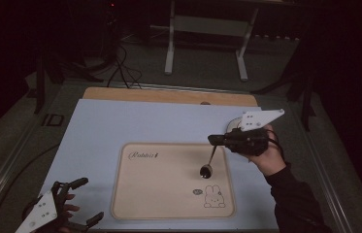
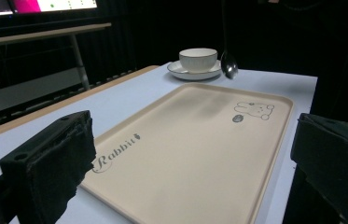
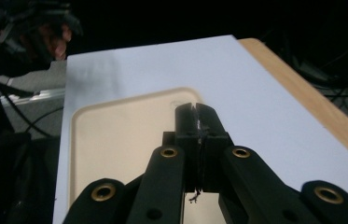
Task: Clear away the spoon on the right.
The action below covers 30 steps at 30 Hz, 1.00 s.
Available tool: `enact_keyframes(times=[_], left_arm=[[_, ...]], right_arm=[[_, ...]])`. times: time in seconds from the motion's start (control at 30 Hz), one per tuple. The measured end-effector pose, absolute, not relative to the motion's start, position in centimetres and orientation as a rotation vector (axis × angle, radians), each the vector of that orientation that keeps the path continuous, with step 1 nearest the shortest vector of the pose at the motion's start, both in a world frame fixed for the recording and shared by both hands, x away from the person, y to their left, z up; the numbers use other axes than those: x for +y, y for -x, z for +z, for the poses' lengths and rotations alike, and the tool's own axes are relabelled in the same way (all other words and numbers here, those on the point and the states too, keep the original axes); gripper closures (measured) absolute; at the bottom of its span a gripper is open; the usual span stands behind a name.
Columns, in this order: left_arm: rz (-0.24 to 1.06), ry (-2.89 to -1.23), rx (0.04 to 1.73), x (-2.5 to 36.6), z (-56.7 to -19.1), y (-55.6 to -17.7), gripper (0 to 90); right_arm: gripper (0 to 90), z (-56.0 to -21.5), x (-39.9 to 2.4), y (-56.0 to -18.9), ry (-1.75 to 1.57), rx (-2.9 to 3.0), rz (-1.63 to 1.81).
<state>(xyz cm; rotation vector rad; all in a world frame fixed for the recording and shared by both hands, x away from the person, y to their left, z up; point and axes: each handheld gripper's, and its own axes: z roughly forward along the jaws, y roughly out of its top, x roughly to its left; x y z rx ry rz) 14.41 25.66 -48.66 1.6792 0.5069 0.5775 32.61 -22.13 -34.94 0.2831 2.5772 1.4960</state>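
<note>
A pale blue tabletop [image 1: 96, 131] carried a beige rectangular plastic tray [image 1: 169, 194] printed with a rabbit. Beyond the tray's far right corner sat a white ceramic cup on a saucer [image 2: 198, 63]. The right tool [image 1: 213, 140] was clamped on the handle of a small metal spoon [image 1: 206, 168], its bowl hanging over the tray's right side. This looked like the placing step; next, lowering and releasing. The left tool [image 1: 85, 200] rested at the near left, its jaws apart.

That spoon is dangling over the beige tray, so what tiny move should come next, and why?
Probably lower it a little further. The right tool is shut on the spoon by its handle, and the bowl hangs just above the tray, near the rabbit drawing. It does not look set down yet, so opening now might drop it. The left tool waits open.
</note>
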Motion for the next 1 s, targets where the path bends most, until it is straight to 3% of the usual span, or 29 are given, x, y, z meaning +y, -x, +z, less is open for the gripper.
enact_keyframes(times=[1.0], left_arm=[[0.580,-1.686,0.503,25.6,-48.7,-14.4,0.0]], right_arm=[[89.2,-41.8,-18.1,-31.2,-0.143,2.897,1.542]])
